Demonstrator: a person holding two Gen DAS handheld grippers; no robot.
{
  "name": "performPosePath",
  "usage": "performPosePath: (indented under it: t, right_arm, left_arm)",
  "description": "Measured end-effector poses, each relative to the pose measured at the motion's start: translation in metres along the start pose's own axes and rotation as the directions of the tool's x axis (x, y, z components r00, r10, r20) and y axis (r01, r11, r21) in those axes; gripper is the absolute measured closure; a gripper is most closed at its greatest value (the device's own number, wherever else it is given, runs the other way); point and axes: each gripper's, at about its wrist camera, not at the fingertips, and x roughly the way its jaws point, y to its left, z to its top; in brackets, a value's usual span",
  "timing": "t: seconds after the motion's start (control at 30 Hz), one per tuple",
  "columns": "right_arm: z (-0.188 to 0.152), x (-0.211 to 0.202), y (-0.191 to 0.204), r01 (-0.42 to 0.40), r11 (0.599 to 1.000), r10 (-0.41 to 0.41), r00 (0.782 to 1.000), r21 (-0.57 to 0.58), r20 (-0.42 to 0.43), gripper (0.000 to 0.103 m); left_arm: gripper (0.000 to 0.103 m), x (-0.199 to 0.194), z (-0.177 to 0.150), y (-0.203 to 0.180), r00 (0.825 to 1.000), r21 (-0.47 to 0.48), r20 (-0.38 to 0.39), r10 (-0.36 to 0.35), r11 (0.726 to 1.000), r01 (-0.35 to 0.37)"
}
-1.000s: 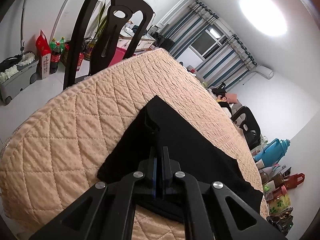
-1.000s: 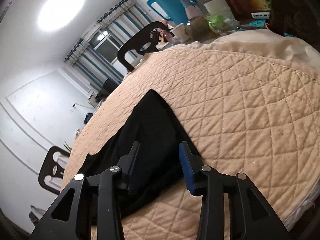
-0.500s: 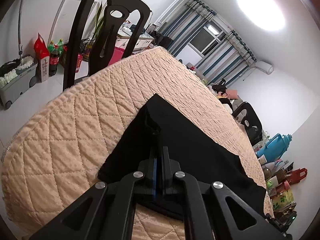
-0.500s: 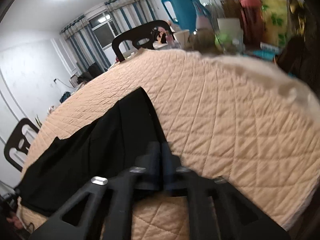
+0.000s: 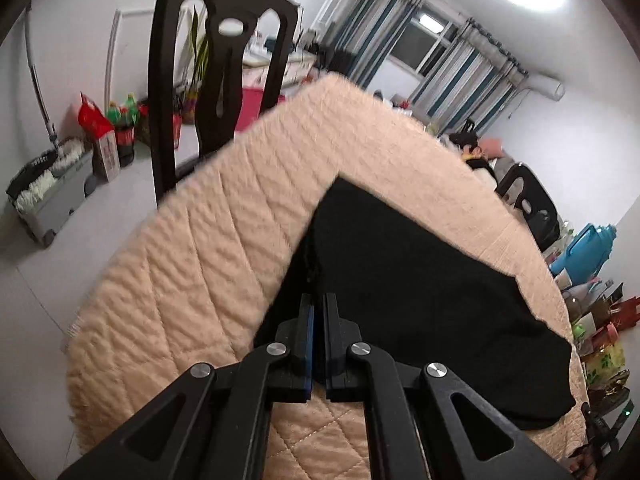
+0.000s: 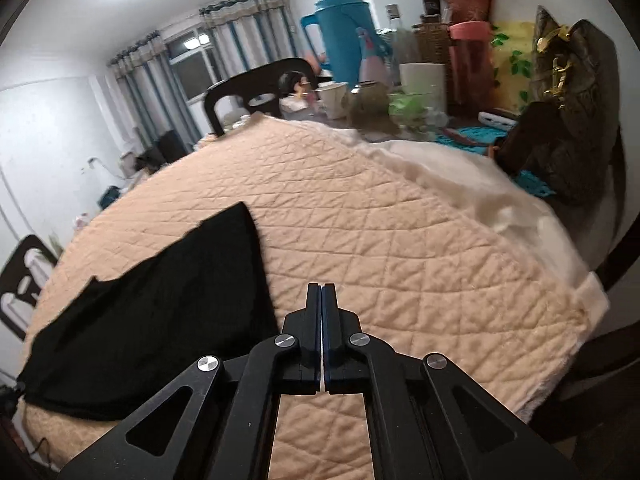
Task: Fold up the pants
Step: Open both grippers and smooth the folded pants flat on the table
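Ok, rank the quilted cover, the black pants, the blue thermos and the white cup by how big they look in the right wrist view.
1. quilted cover
2. black pants
3. blue thermos
4. white cup

The thermos and cup stand far from the camera, so this is apparent size only.

Pants (image 5: 420, 292): black cloth, matt, soft, no sheen. Quilted cover (image 5: 192, 280): beige padded cloth, diamond stitching, puffy, slightly fuzzy. White cloth (image 6: 472, 184) at far edge: smooth, limp. Left gripper (image 5: 319, 300) and right gripper (image 6: 321, 292): matt black plastic, bright metal screw heads, blue pad strips inside fingers. Chair (image 5: 216, 60): black, glossy, hard. Jug (image 6: 344, 32): teal plastic, shiny. Mop bucket (image 5: 48, 204): grey plastic.
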Motion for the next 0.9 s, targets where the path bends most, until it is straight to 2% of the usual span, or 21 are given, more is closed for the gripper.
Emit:
performPosePath:
  t: [0.1, 0.17, 0.23, 0.33, 0.4, 0.43, 0.5, 0.53, 0.6, 0.67, 0.7, 0.77, 0.9]
  right_arm:
    - [-0.002, -0.001, 0.033, -0.094, 0.99, 0.095, 0.995, -0.104, 0.007, 0.098]
    - [-0.007, 0.005, 0.062, -0.158, 0.968, 0.159, 0.987, -0.195, -0.012, 0.083]
    - [-0.018, 0.019, 0.089, -0.208, 0.937, 0.199, 0.978, -0.281, -0.061, 0.083]
    - [-0.042, 0.042, 0.108, -0.216, 0.897, 0.161, 0.972, -0.385, -0.172, 0.083]
    - [-0.052, 0.035, 0.106, -0.197, 0.865, 0.151, 0.979, -0.461, -0.136, 0.082]
    - [-0.057, 0.031, 0.1, -0.194, 0.852, 0.138, 0.979, -0.486, -0.149, 0.082]
    - [-0.057, 0.027, 0.093, -0.197, 0.848, 0.128, 0.977, -0.492, -0.17, 0.082]
    - [-0.054, 0.026, 0.091, -0.193, 0.849, 0.114, 0.976, -0.492, -0.185, 0.082]
    - [-0.048, 0.026, 0.096, -0.177, 0.848, 0.097, 0.978, -0.499, -0.182, 0.082]
    - [-0.043, 0.022, 0.109, -0.199, 0.843, 0.148, 0.979, -0.5, -0.14, 0.081]
    - [-0.043, 0.021, 0.117, -0.23, 0.838, 0.185, 0.973, -0.494, -0.139, 0.081]
    - [-0.04, 0.032, 0.138, -0.283, 0.825, 0.235, 0.959, -0.49, -0.158, 0.081]
    - [-0.04, 0.068, 0.188, -0.327, 0.787, 0.242, 0.943, -0.522, -0.226, 0.081]
  left_arm:
    - [0.098, -0.025, 0.01, -0.012, 0.992, 0.044, 0.121, 0.035, 0.998, -0.04]
    - [0.097, -0.027, 0.015, -0.023, 0.99, 0.066, 0.142, 0.008, 0.998, -0.018]
    - [0.095, -0.018, 0.014, -0.036, 0.993, 0.104, 0.112, -0.033, 0.994, 0.021]
    - [0.093, 0.012, 0.001, -0.051, 0.999, 0.19, 0.005, -0.054, 0.98, 0.052]
    - [0.093, 0.035, -0.017, -0.055, 0.994, 0.24, -0.103, -0.044, 0.968, 0.068]
    - [0.09, 0.028, -0.026, -0.057, 0.998, 0.281, -0.042, -0.043, 0.958, 0.053]
    - [0.089, 0.021, -0.034, -0.064, 0.999, 0.342, -0.04, -0.012, 0.939, 0.025]
    - [0.088, 0.018, -0.033, -0.068, 0.998, 0.341, -0.055, -0.018, 0.939, 0.035]
    - [0.087, 0.014, -0.03, -0.083, 0.993, 0.349, -0.089, -0.078, 0.931, 0.105]
    - [0.086, 0.011, -0.028, -0.106, 0.994, 0.405, -0.056, -0.098, 0.907, 0.112]
    - [0.082, 0.013, -0.027, -0.117, 0.993, 0.426, -0.05, -0.106, 0.897, 0.117]
    - [0.078, 0.027, -0.021, -0.14, 0.986, 0.449, -0.082, -0.148, 0.877, 0.169]
    - [0.078, 0.065, -0.011, -0.186, 0.976, 0.519, -0.148, -0.16, 0.828, 0.214]
